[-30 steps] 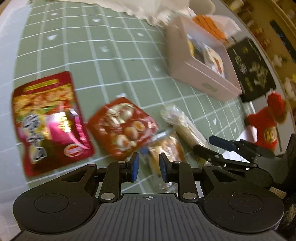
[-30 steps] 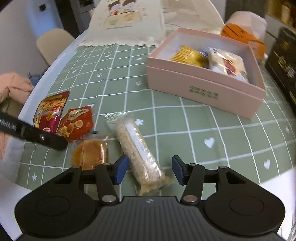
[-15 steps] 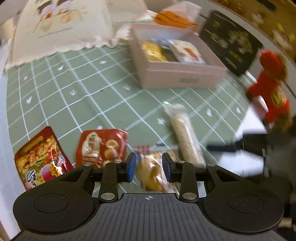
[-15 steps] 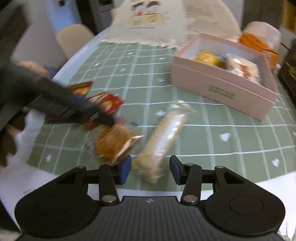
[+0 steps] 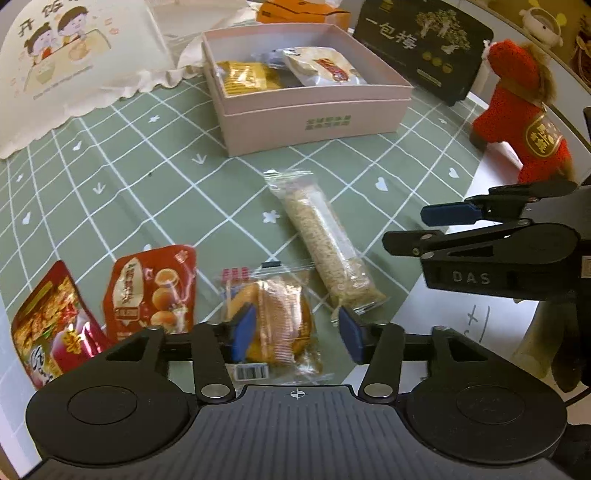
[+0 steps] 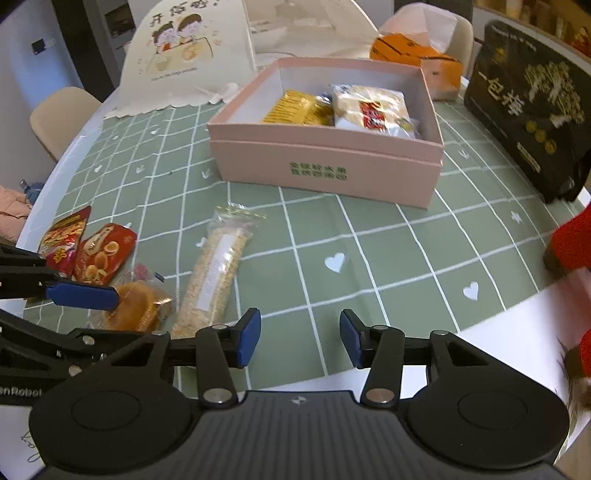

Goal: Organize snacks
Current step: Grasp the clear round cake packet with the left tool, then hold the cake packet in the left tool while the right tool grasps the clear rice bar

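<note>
My left gripper (image 5: pixel 297 334) hangs over a round orange cake (image 5: pixel 280 317) in a clear wrapper. Its jaws are opening, one on each side of the cake, and the pads do not press on it. A long rice bar (image 5: pixel 325 240) lies just to the right, and two red pouches (image 5: pixel 151 288) lie to the left. My right gripper (image 6: pixel 299 338) is open and widening slightly over bare green cloth, with the rice bar (image 6: pixel 218 273) to its left. Behind stands an open pink box (image 6: pixel 325 173) holding a yellow packet and a white one.
A black gift box (image 6: pixel 532 103) and a red plush toy (image 5: pixel 517 110) stand at the right. A cream cloth bag (image 5: pixel 74 55) and an orange box (image 5: pixel 303 14) lie behind the pink box. The white table edge runs close on the right, with a chair (image 6: pixel 59 118) at the left.
My left gripper rolled and swung to face the pink box, and its jaws spread wide around the cake. My right gripper slid right, off the rice bar.
</note>
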Tool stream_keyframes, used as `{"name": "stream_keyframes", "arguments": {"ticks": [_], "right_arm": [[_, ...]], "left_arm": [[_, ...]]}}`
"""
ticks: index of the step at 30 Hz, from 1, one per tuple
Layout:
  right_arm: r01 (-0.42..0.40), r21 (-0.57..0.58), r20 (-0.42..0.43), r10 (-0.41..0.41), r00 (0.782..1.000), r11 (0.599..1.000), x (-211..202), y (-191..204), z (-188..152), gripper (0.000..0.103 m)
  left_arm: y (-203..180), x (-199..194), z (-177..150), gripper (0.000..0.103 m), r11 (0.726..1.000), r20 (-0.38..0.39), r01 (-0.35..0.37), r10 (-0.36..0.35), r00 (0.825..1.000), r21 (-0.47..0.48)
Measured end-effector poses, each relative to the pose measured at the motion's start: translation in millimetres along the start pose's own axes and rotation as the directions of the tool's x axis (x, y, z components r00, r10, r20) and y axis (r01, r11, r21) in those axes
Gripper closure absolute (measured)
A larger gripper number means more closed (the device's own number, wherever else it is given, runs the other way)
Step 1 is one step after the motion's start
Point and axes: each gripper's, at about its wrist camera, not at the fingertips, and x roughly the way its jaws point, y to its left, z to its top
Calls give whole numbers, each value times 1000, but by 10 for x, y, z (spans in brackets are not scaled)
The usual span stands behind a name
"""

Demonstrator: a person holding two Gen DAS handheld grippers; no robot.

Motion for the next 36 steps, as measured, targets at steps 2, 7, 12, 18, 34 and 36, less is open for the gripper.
{"name": "stream_keyframes", "arguments": {"ticks": [2, 7, 12, 18, 34, 36], "right_arm": [[7, 5, -9, -7, 1000, 1000, 13, 4, -20, 53], [18, -11, -20, -18, 1000, 1000, 29, 49, -63, 52], [43, -16, -25, -43, 999, 999, 26, 79, -39, 50], [55, 6, 35, -55, 998, 998, -123, 81, -20, 50], [141, 113, 102, -152, 983, 984, -339, -175, -109, 47], [127, 103, 102, -137, 985, 987, -336, -135, -111, 47]], "left_arm": [[-14, 9, 9, 42, 1000, 3, 1, -1, 1000, 0], [23, 14, -6, 44, 998, 16, -65, 65, 998, 13], [174, 91, -55, 37, 997, 4, -53, 53, 999, -54], [227, 203, 27, 36, 995, -41, -42, 38, 998, -92], [-9, 221, 49, 41, 998, -74, -68, 70, 995, 17], [-15, 182, 20, 41, 998, -69, -54, 54, 996, 11]]}}
